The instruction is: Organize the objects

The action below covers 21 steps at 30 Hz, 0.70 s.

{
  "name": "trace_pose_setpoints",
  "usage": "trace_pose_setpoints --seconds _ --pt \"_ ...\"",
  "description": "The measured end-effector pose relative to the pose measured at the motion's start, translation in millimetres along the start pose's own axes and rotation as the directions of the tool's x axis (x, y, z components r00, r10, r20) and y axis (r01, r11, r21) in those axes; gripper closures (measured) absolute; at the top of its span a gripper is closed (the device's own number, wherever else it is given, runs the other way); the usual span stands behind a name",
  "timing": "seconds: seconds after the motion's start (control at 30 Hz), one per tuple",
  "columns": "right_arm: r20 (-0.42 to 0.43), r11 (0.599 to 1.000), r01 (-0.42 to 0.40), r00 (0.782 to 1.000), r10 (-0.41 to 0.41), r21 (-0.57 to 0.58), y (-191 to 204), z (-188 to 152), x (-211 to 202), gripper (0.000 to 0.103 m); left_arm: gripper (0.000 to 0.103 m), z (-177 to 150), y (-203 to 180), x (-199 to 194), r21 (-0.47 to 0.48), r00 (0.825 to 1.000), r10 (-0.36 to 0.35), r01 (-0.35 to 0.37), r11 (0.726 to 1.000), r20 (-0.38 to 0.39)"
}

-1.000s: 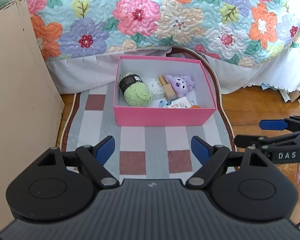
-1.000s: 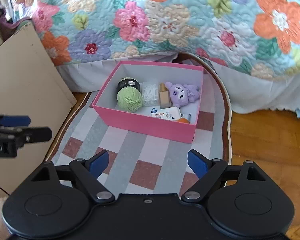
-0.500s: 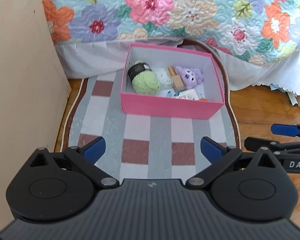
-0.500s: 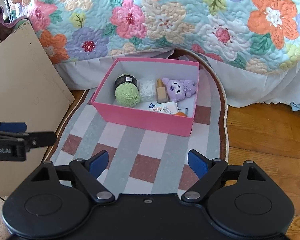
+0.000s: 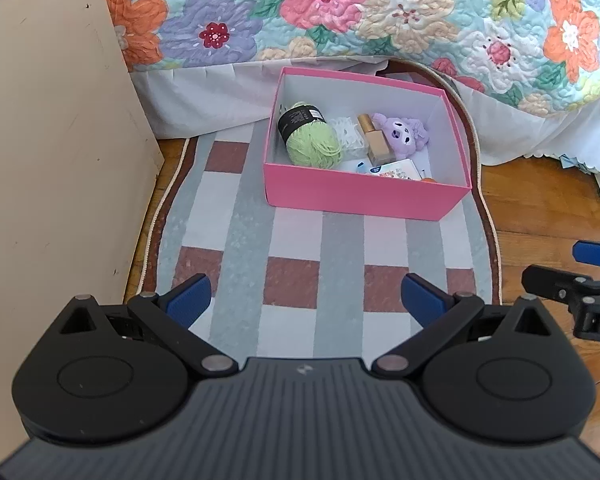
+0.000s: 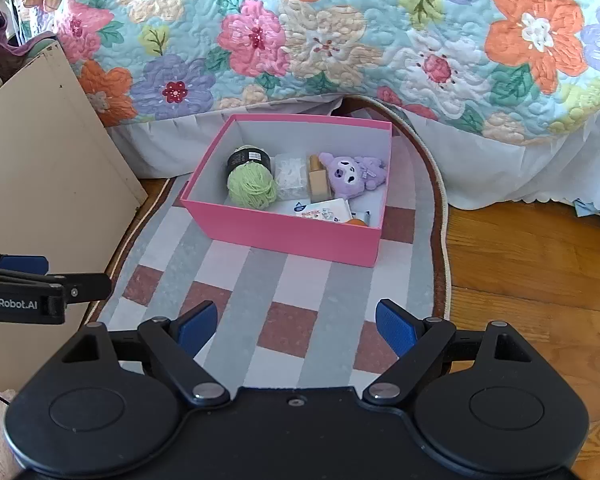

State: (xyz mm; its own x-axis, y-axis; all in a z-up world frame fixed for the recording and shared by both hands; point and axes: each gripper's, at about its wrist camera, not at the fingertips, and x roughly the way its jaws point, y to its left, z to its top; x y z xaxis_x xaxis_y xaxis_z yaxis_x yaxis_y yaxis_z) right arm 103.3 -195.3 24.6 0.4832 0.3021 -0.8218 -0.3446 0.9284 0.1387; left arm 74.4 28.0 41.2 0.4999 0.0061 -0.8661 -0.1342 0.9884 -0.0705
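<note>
An open pink cardboard box (image 5: pixel 364 196) with a grey-white inside stands on the far end of a checked rug (image 5: pixel 296 244) of grey, white and brown-red squares, close to the white skirt of a bed covered by a flowered quilt (image 5: pixel 380 12). Inside the box, along its left wall, lies a ball of light green yarn (image 5: pixel 312 142) with a black paper band. Just beside it sits a clear packet of white bits (image 6: pixel 290 174), then a tan bottle with a gold cap (image 5: pixel 374 140), then a purple plush toy (image 5: pixel 400 134) near the right wall. A white printed packet (image 5: pixel 396 169) lies at the near wall.

The left gripper (image 5: pixel 306 302) hangs over the near end of the rug, its blue pads spread wide with nothing between them. The right gripper (image 6: pixel 296 326) hangs likewise, spread and empty. A beige board (image 5: pixel 52 160) leans at the rug's left edge.
</note>
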Motion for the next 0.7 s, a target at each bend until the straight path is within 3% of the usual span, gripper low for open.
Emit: trace_pose_setpoints --seconds 0.7 --pt "-0.025 0.997 0.072 0.997 -0.071 0.031 -5.1 0.5 3.5 0.014 0.0 -3.5 0.3 -0.9 0.0 0.998 0.033 -0.033 0.999 -0.047"
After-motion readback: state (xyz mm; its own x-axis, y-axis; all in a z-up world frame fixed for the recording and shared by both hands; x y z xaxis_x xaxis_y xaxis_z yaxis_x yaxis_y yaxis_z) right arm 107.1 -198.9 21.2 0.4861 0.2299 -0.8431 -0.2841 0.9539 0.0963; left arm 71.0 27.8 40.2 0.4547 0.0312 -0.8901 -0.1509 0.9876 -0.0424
